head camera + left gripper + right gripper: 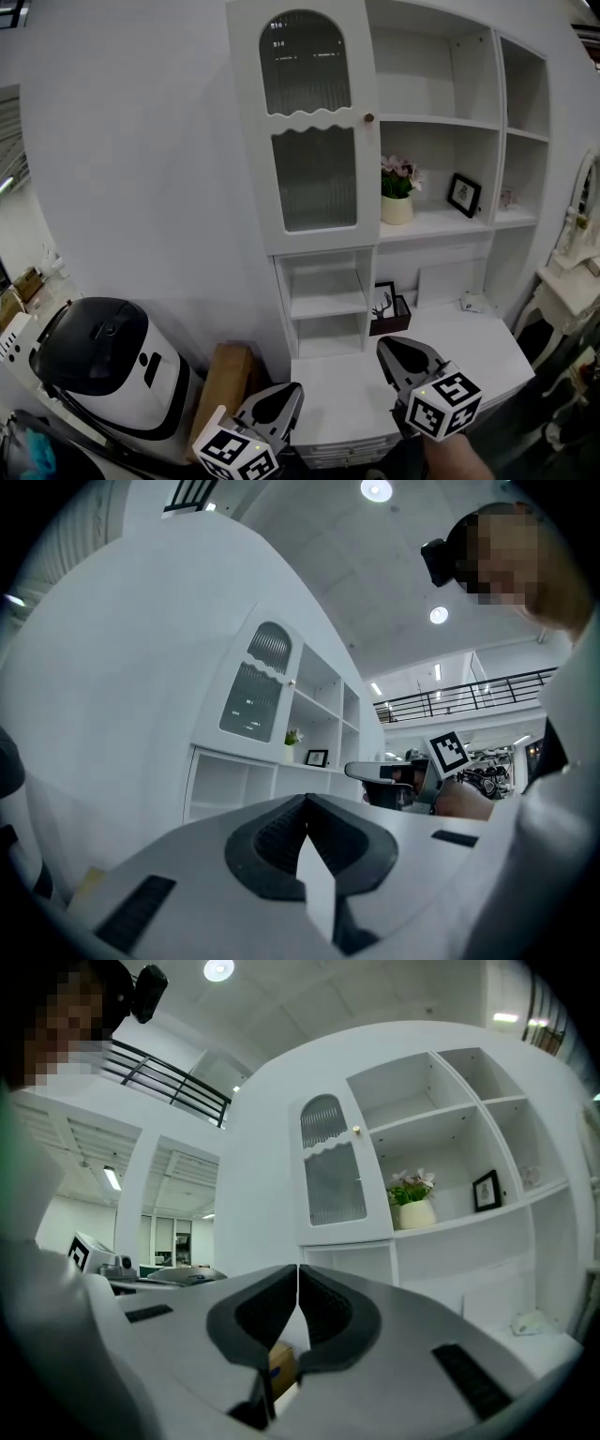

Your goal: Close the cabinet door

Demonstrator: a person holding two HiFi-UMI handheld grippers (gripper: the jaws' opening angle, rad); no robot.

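I noted the door (309, 127) upright, long axis vertical, face toward me, knob (368, 117) at its right edge. Below the door, the left gripper (292, 392) and right gripper (386, 352) had jaws pressed together, holding nothing.

Bright, even, cool indoor light. Round ceiling lamps (376, 489) glare high above the left gripper (307, 801); another lamp (218, 969) shines above the right gripper (298, 1269). Shadows faint, soft-edged. Strong fisheye bowing and black corners in both gripper views. Nearest jaw surfaces soft; cabinet (375, 1185) ahead sharper.

A flower pot (397, 208) and a picture frame (463, 194) stood on the white shelf (436, 225); a dark box (389, 315) sat on the bench (450, 345) below.
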